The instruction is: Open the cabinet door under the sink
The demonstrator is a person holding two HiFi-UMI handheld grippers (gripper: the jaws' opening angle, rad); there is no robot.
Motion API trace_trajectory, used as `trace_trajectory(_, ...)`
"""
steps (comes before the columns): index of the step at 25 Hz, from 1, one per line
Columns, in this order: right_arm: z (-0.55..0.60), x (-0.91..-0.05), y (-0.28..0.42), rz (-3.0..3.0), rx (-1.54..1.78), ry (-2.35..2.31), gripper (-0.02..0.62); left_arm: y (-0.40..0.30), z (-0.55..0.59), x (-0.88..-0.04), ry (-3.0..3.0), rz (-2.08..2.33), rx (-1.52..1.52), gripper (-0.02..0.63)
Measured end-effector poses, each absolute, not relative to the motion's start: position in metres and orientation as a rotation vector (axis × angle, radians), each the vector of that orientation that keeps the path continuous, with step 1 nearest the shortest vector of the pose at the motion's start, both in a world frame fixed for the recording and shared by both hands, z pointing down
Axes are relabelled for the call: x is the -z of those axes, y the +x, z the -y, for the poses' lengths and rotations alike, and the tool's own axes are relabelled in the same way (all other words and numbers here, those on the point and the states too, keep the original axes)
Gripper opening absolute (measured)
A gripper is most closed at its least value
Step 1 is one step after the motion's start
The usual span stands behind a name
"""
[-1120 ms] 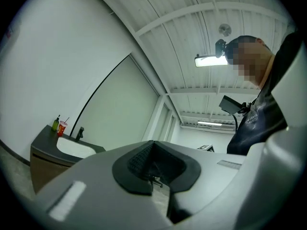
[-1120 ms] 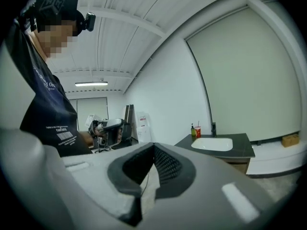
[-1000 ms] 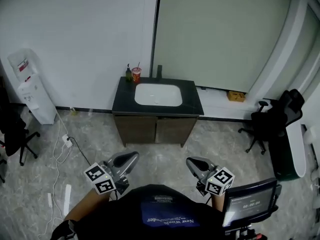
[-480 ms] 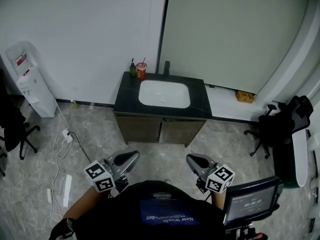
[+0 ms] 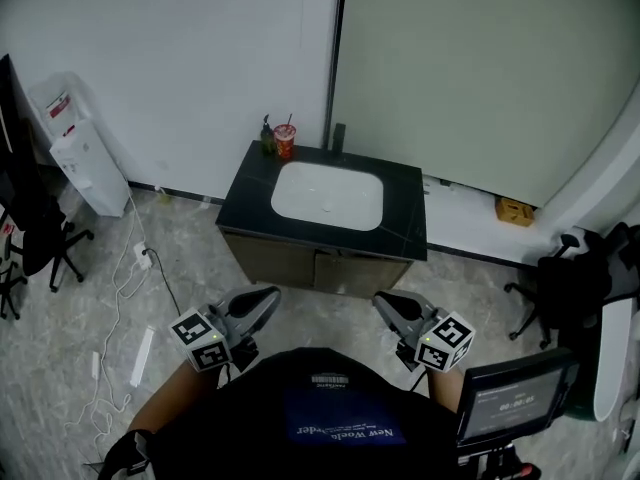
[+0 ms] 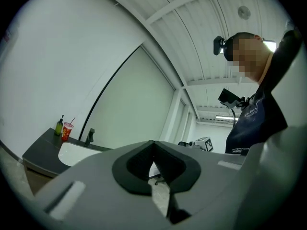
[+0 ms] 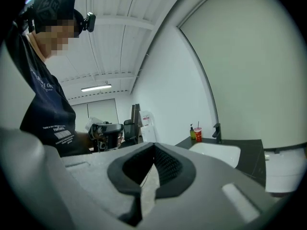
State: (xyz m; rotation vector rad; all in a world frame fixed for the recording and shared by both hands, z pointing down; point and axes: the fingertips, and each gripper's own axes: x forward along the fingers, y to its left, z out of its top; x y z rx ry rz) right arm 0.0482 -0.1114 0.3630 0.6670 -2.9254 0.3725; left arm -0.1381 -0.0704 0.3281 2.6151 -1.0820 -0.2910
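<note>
The sink cabinet (image 5: 315, 268) stands against the wall, with a dark countertop (image 5: 240, 193), a white basin (image 5: 327, 194) and two brown doors that are closed. My left gripper (image 5: 268, 295) and right gripper (image 5: 380, 301) are held side by side short of the cabinet front, both pointing at it, touching nothing. Both are shut and empty: the pads meet at the tips in the left gripper view (image 6: 153, 142) and in the right gripper view (image 7: 154, 145). The basin shows at the left edge of the left gripper view (image 6: 72, 151) and right of the jaws in the right gripper view (image 7: 216, 153).
A green bottle (image 5: 267, 138), a red cup (image 5: 285, 140) and a dark faucet (image 5: 339, 136) sit at the counter's back edge. A water dispenser (image 5: 85, 163) and an office chair (image 5: 30, 238) are at the left, cables (image 5: 140, 268) on the floor, another chair (image 5: 570, 288) and a yellow box (image 5: 515, 211) at the right.
The sink cabinet has come closer and looms larger in the head view. Both grippers have moved forward with the person toward it, still shut and side by side.
</note>
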Motion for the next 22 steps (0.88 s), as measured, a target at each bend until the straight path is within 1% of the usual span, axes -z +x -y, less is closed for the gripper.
trace_trajectory(5, 0.148, -0.373, 0.067, 2.914, -0.349, 0.601, -0.002, -0.11, 0.096, -0.34, 2.588, 1.096, 0.227, 0.0)
trace_trajectory(13, 0.186, -0.383, 0.067, 2.899, -0.356, 0.62, -0.002, -0.099, 0.139, -0.37, 2.562, 1.04, 0.17, 0.0)
trace_trajectory(17, 0.212, -0.382, 0.058, 2.869, -0.349, 0.68, -0.001, -0.105, 0.177, -0.379, 2.562, 0.96, 0.201, 0.0)
trace_trajectory(22, 0.253, -0.373, 0.038, 2.836, -0.356, 0.784, -0.001, -0.125, 0.234, -0.402, 2.625, 0.869, 0.114, 0.0)
